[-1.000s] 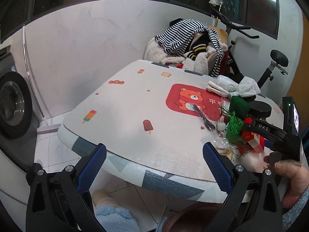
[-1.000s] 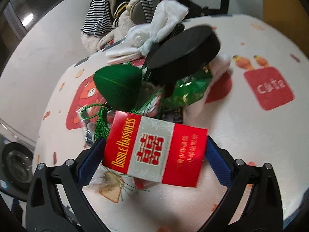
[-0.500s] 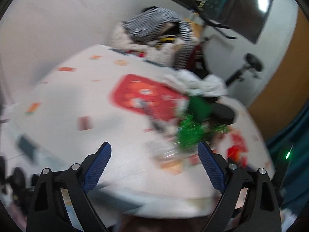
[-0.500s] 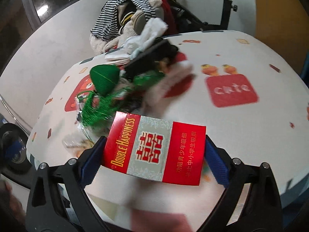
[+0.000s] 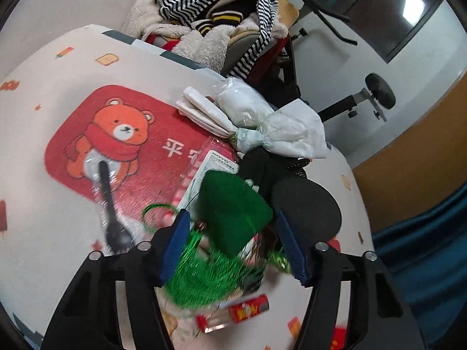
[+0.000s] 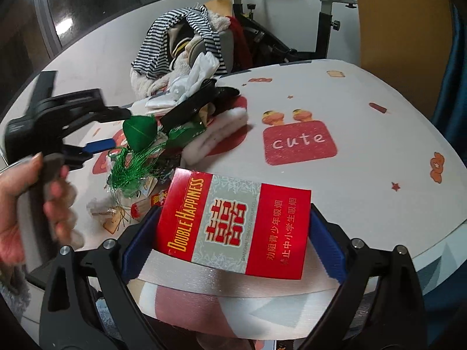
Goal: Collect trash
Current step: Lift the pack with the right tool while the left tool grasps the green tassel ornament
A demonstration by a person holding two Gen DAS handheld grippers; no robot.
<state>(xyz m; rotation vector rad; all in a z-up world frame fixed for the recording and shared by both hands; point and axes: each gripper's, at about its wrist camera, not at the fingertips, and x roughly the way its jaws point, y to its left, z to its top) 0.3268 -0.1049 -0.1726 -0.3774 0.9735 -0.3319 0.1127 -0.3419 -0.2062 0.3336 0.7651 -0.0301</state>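
My left gripper [image 5: 233,245] hangs over the trash pile, its jaws closing. A green tasselled ornament [image 5: 233,213] sits between the blue pads, which do not visibly press on it. Around it lie a black round lid [image 5: 306,207], white plastic bags [image 5: 280,134], a black spoon in clear wrap [image 5: 109,204] and a small red wrapper [image 5: 251,310]. My right gripper [image 6: 230,233] is shut on a red cigarette box [image 6: 233,224], held above the table's near edge. From that side the ornament [image 6: 137,131] shows left of the box, with a hand [image 6: 17,204] on the left gripper's handle.
The white table [image 6: 364,198] has printed red patches. A chair heaped with striped and fleecy clothes [image 5: 216,8] stands behind it, beside an exercise bike [image 6: 321,23]. A blue curtain [image 5: 423,248] hangs at the right.
The left gripper swung right from the table's bare side onto the pile and its jaws narrowed around the green ornament. The right gripper drew back from the pile, still holding the box.
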